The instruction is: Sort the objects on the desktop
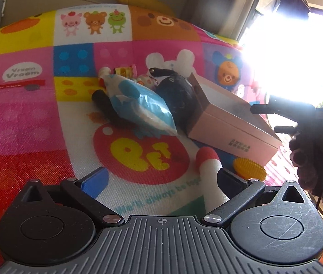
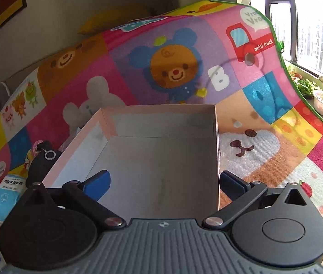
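On a cartoon-print mat, both grippers, left [image 1: 161,178] and right [image 2: 164,182], gape wide and empty (toys beside pink box [image 2: 161,155]); a careless reach could tip the box.

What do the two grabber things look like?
Both match. The left gripper and right gripper each have a grey ribbed body, black arms with silver bolts, two round black discs, and dark fingers with blue pads.

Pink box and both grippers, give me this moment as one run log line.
left gripper: open, empty | right gripper: open, over box | pink box: empty | white pin: on mat
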`<move>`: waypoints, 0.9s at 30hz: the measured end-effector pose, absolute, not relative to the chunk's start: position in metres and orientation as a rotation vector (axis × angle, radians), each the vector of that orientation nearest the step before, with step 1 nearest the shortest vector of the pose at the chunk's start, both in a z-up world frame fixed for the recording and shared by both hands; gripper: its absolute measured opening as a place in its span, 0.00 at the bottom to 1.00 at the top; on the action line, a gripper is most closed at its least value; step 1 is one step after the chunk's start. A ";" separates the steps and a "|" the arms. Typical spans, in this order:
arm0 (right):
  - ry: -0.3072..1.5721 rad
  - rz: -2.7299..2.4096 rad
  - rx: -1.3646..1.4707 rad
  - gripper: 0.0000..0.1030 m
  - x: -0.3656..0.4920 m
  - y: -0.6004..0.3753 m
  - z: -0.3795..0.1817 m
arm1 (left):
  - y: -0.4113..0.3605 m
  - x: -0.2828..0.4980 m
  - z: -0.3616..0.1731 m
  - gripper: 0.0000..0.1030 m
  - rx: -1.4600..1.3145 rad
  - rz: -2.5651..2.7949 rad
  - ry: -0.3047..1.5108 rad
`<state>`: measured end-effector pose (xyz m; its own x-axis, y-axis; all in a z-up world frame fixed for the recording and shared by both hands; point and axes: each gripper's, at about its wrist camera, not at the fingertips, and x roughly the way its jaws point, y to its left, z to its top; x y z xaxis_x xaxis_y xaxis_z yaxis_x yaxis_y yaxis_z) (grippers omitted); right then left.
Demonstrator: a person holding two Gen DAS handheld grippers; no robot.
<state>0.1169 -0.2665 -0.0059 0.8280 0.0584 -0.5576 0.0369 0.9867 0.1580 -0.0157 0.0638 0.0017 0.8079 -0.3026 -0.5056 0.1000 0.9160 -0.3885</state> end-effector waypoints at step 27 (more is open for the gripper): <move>0.742 0.241 0.014 0.35 -0.052 -0.257 -0.040 | 0.007 -0.034 0.018 1.00 -0.169 -0.372 0.654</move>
